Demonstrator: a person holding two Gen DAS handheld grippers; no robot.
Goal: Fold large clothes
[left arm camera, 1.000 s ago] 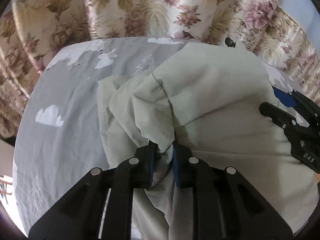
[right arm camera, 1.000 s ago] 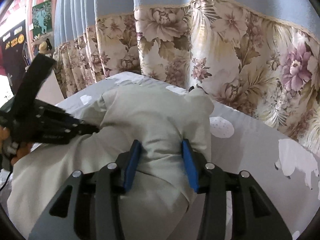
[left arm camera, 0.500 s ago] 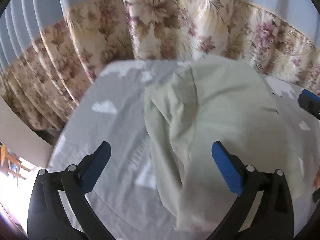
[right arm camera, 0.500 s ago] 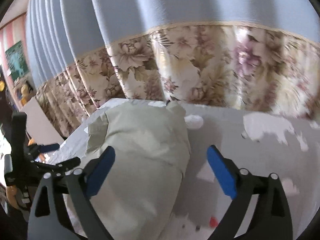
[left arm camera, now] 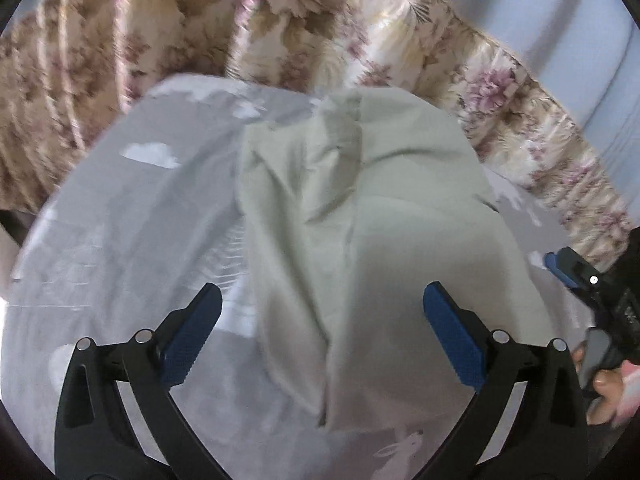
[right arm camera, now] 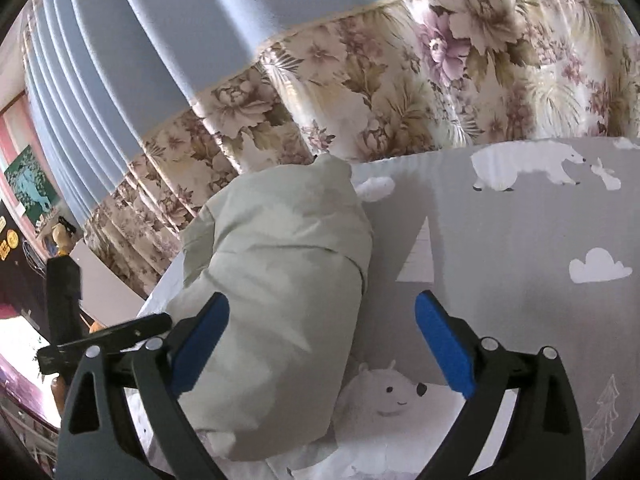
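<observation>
A pale green garment [left arm camera: 372, 232] lies folded in a long bundle on a grey bed sheet [left arm camera: 132, 240] printed with clouds and animals. My left gripper [left arm camera: 322, 320] is open and empty, held above the near end of the garment. The garment also shows in the right wrist view [right arm camera: 280, 280], left of centre. My right gripper [right arm camera: 322, 340] is open and empty, above the garment's right edge and the sheet [right arm camera: 520, 240]. The right gripper also shows at the right edge of the left wrist view [left arm camera: 576, 272].
A floral curtain [left arm camera: 280, 24] with a blue upper part [right arm camera: 200, 32] hangs close behind the bed's far edge. The bed's left edge drops off toward furniture and a wall with pictures [right arm camera: 28, 184].
Both grippers have let go of the garment, opened wide and pulled back and up. The garment now lies on the bed on its own.
</observation>
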